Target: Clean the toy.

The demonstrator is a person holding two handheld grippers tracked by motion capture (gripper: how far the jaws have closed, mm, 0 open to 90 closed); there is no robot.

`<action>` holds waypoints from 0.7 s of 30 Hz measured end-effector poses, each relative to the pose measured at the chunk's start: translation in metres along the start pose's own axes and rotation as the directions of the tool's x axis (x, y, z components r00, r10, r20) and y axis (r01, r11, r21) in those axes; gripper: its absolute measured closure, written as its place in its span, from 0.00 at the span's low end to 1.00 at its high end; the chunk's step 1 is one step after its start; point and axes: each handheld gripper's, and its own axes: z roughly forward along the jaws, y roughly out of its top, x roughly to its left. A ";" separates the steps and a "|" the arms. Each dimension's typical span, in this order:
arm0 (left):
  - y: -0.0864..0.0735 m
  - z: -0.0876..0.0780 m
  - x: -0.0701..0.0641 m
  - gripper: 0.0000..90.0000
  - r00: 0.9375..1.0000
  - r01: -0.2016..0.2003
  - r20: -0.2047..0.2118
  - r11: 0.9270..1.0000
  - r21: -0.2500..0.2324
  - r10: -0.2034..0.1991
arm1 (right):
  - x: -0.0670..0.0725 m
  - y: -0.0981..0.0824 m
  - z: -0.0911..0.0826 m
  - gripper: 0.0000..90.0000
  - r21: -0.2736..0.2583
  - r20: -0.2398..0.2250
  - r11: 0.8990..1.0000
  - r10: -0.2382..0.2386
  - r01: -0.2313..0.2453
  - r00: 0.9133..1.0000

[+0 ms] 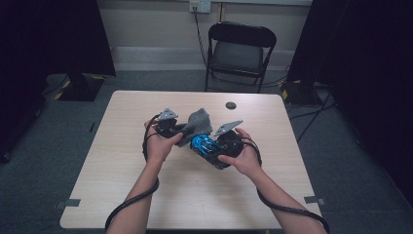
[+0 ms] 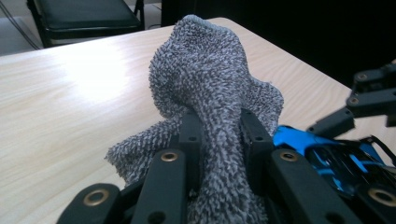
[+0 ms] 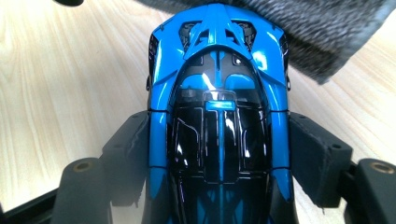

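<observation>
Toy car: blue-and-black model (image 3: pixel 217 121) clamped by its flanks in the right gripper (image 1: pixel 225 142), held above the table's middle, its far end at 12 o'clock in the right gripper view, touching the cloth.
Cloth: grey terry rag (image 2: pixel 212 88) bunched and pinched tight in the left gripper (image 1: pixel 171 127), its loose folds standing up and draping toward the car at 3 o'clock of that gripper in the high view.
Work in hand: judged to be wiping the car with the cloth.
Risk, slip: the glossy body offers the pads little purchase; a hard rub from the cloth could push the car along the jaws and out.
Risk, cloth: only a bunched fold is pinched, so dragging may pull it free or snag it on the car's vents.
Risk, fall: a dropped car would land on the table and might roll off an edge.
Surface: pale wood-grain table (image 1: pixel 146 195), with a small dark disc (image 1: pixel 231 105) at 12 o'clock near the far edge.
Room: grey carpet, a black folding chair (image 1: pixel 239 51) at 12 o'clock beyond the table, dark curtains either side, cables on the floor.
</observation>
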 end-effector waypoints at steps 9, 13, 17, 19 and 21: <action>-0.003 -0.004 0.002 0.83 1.000 -0.001 0.028 1.000 0.018 0.000 | -0.003 0.000 -0.002 0.32 0.006 0.012 1.000 0.002 -0.003 1.000; -0.003 -0.006 0.002 0.83 0.999 -0.001 0.035 1.000 0.018 0.001 | -0.007 -0.002 -0.003 0.32 0.008 0.017 1.000 0.010 -0.010 1.000; -0.003 -0.007 0.002 0.83 0.999 0.000 0.039 1.000 0.017 0.000 | -0.010 -0.002 -0.005 0.32 0.005 0.027 1.000 0.018 -0.018 0.999; -0.003 -0.008 0.002 0.83 0.999 -0.003 0.043 1.000 0.016 0.002 | -0.011 -0.002 -0.007 0.32 0.005 0.031 1.000 0.022 -0.022 0.999; -0.004 -0.009 0.002 0.83 0.999 0.002 0.047 1.000 0.017 -0.002 | -0.013 -0.002 -0.008 0.32 0.001 0.039 1.000 0.025 -0.025 0.999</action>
